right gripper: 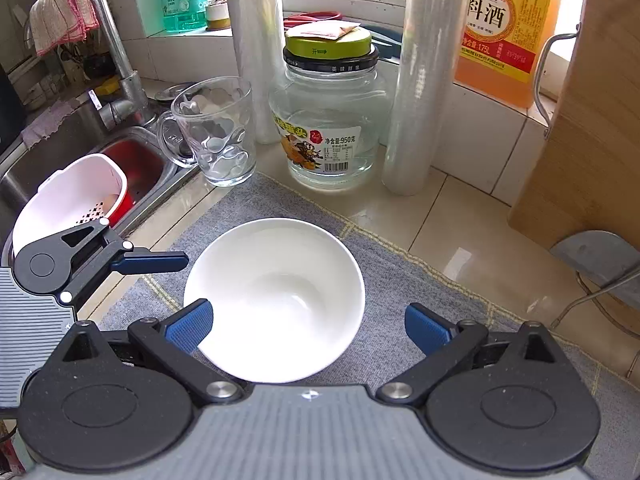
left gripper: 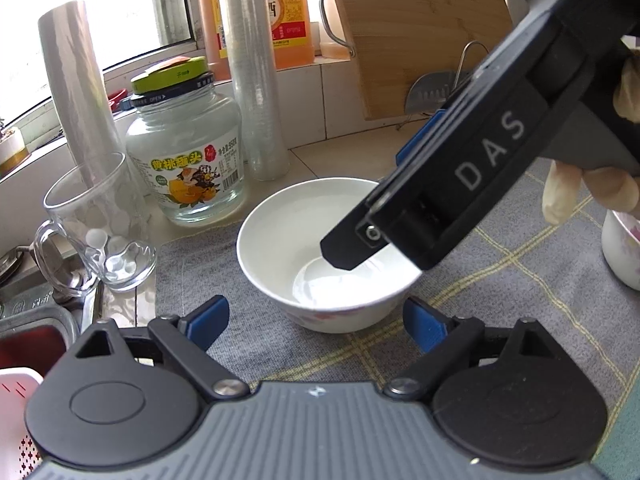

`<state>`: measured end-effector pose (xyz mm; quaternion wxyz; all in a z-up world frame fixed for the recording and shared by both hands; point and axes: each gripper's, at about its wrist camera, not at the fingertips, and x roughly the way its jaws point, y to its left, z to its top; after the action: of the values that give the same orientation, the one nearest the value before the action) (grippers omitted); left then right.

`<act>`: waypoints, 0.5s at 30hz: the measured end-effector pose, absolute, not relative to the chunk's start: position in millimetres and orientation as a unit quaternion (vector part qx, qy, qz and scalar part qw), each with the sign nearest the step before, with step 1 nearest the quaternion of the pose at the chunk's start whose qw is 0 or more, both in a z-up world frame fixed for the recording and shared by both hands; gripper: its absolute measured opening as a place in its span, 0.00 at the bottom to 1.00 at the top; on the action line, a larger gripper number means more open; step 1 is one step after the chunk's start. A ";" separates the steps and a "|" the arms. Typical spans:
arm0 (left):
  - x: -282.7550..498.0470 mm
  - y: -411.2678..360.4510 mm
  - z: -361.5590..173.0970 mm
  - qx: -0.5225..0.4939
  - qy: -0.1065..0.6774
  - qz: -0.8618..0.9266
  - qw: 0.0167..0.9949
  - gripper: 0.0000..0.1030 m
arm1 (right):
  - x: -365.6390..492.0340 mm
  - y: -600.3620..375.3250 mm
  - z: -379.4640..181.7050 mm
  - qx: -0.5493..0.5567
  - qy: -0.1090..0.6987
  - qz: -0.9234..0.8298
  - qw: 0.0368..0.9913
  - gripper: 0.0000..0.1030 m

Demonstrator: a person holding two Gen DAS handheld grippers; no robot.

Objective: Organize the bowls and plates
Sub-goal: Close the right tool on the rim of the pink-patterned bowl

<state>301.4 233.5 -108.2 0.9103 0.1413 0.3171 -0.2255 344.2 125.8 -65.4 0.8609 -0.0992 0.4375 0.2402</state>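
A white bowl (left gripper: 304, 240) (right gripper: 276, 296) stands upright and empty on a grey checked mat (left gripper: 500, 300) (right gripper: 400, 288). My left gripper (left gripper: 316, 326) is open, its blue pads on either side of the bowl's near wall, not touching it. My right gripper (right gripper: 308, 326) is open above the bowl; its left pad is over the bowl's rim. In the left wrist view the right gripper's body (left gripper: 460, 172) reaches down over the bowl from the upper right. A second white bowl with a flower print (left gripper: 622, 248) shows at the right edge.
A glass mug (left gripper: 96, 224) (right gripper: 216, 132), a glass jar with a green lid (left gripper: 188, 148) (right gripper: 332, 116), two film rolls (left gripper: 256, 68) (right gripper: 424, 80), an orange bottle (right gripper: 504, 32) and a wooden board (left gripper: 420, 28) stand behind the mat. The sink (right gripper: 80, 152) lies left.
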 end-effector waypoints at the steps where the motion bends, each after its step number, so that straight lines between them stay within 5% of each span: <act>1: 302.1 232.5 -108.3 0.143 0.315 -0.228 0.910 0.90 | 347.6 126.7 -67.2 -0.100 0.440 0.243 0.859 1.00; 15: 308.4 232.3 -109.3 0.133 0.312 -0.257 0.905 0.85 | 374.8 132.2 -81.4 -0.092 0.464 0.270 0.838 0.92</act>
<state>308.4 232.3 -109.3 0.9049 0.1325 0.3122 -0.2571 374.8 132.2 -81.4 0.8384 -0.0922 0.4645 0.2699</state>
